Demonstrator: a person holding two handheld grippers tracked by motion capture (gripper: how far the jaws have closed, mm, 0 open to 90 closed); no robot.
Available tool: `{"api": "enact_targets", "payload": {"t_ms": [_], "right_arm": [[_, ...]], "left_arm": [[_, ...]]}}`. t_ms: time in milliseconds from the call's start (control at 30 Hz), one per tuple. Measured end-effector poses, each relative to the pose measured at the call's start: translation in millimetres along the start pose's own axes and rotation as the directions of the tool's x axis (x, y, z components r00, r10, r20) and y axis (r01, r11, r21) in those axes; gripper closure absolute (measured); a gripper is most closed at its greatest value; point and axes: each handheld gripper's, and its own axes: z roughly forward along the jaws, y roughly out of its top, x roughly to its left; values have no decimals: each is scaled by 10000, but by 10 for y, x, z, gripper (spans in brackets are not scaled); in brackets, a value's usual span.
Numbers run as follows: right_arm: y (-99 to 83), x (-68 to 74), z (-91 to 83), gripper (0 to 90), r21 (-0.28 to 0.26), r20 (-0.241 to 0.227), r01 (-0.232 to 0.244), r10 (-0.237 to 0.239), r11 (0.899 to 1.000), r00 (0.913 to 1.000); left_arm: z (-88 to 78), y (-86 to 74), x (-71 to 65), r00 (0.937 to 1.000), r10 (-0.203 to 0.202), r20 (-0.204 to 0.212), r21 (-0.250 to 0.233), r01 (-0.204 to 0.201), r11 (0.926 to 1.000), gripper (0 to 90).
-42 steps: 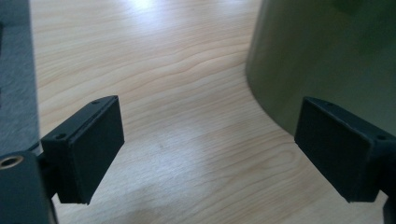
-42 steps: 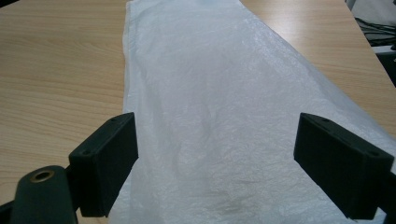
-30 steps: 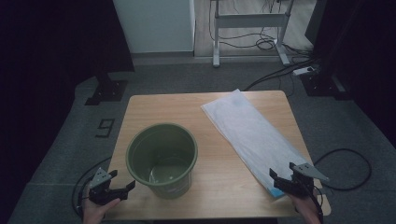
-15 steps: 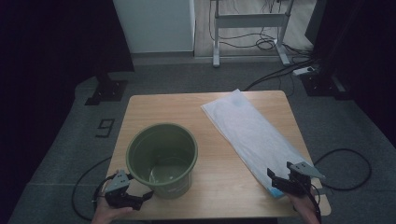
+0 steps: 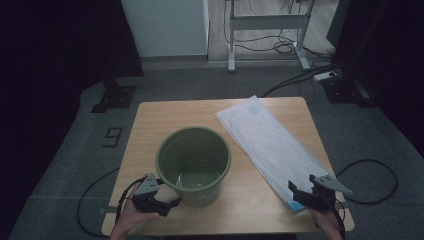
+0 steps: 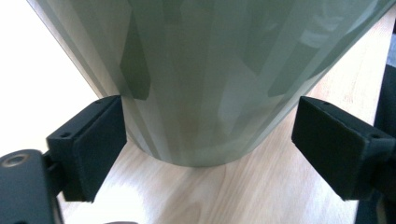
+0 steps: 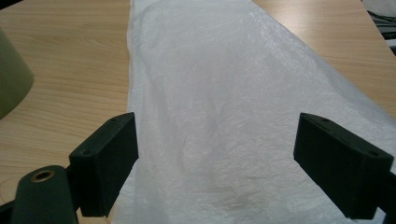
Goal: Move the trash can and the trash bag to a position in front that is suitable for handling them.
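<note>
A green plastic bucket [image 5: 194,162] stands upright on the wooden table [image 5: 150,125], left of centre. My left gripper [image 5: 161,200] is open at the bucket's near left base. In the left gripper view the bucket's wall [image 6: 205,74] sits between the two black pads [image 6: 91,140], the left pad touching or nearly touching it. A flat white plastic bag [image 5: 270,145] lies diagonally across the right half of the table. My right gripper [image 5: 306,194] is open at the bag's near end, with the bag [image 7: 224,116] spread between its pads [image 7: 107,161].
The bucket's edge [image 7: 11,79] shows at the left of the right gripper view. A bit of blue [image 5: 295,206] peeks from under the bag's near corner. Cables [image 5: 367,170] lie on the grey floor around the table, and a desk frame [image 5: 265,30] stands behind.
My left gripper has moved right from the table's near left corner to the base of the bucket. The right gripper has barely moved.
</note>
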Motion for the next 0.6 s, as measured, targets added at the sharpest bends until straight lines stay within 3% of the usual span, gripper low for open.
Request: {"api": "enact_targets", "payload": {"t_ms": [267,467,600], "right_arm": [[-6,-51,-84,136,-192,-52,-110,109,9998,9999],[5,-41,-99,135,-271,-107,-29,26,9996,9999],[2,-33,-90,135,-258,47,18,-17,9997,10000]], "left_arm": [[295,234,-144,9991,392,136,304,-396,9988,128],[438,341,-183,9993,275,242,258,-281,9993,137],[465,312,-177,9997,205,-118,462,-200,9987,138]]}}
